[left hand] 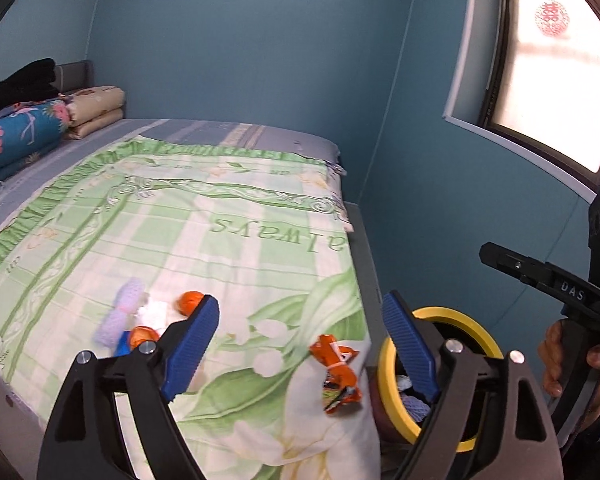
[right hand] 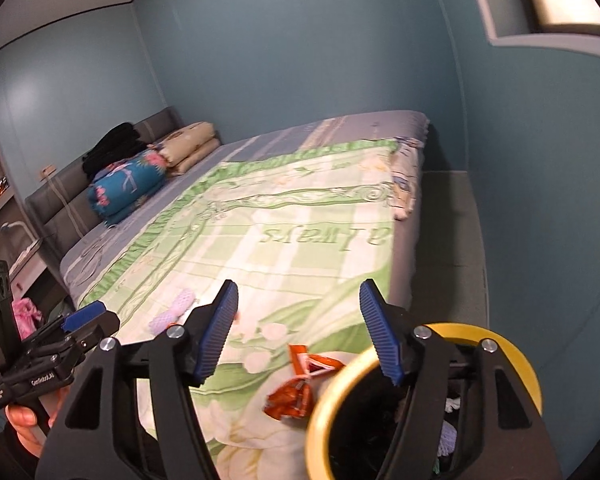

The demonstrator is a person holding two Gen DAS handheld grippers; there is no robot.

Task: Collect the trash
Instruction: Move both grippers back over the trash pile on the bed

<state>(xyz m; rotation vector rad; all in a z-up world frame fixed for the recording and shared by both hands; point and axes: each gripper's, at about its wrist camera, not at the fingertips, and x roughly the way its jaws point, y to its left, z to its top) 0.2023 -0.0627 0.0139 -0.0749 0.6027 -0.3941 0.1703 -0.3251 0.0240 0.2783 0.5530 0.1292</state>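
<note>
Left gripper (left hand: pixel 300 344): jaws spread, empty, above the bed.
Right gripper (right hand: pixel 298 328): jaws spread, empty.
Crumpled orange snack wrapper (left hand: pixel 336 372): on the green floral quilt (left hand: pixel 220 240), beside the yellow-rimmed black bin (left hand: pixel 436 314).

We see a big bed (left hand: pixel 236 136) with a green and white blanket (left hand: pixel 180 240) spread on it. On the blanket lie an orange wrapper (left hand: pixel 336 372), a purple net roll (left hand: pixel 120 312) and an orange ball (left hand: pixel 190 303). Folded quilts (left hand: pixel 32 132) sit at the far end.
</note>
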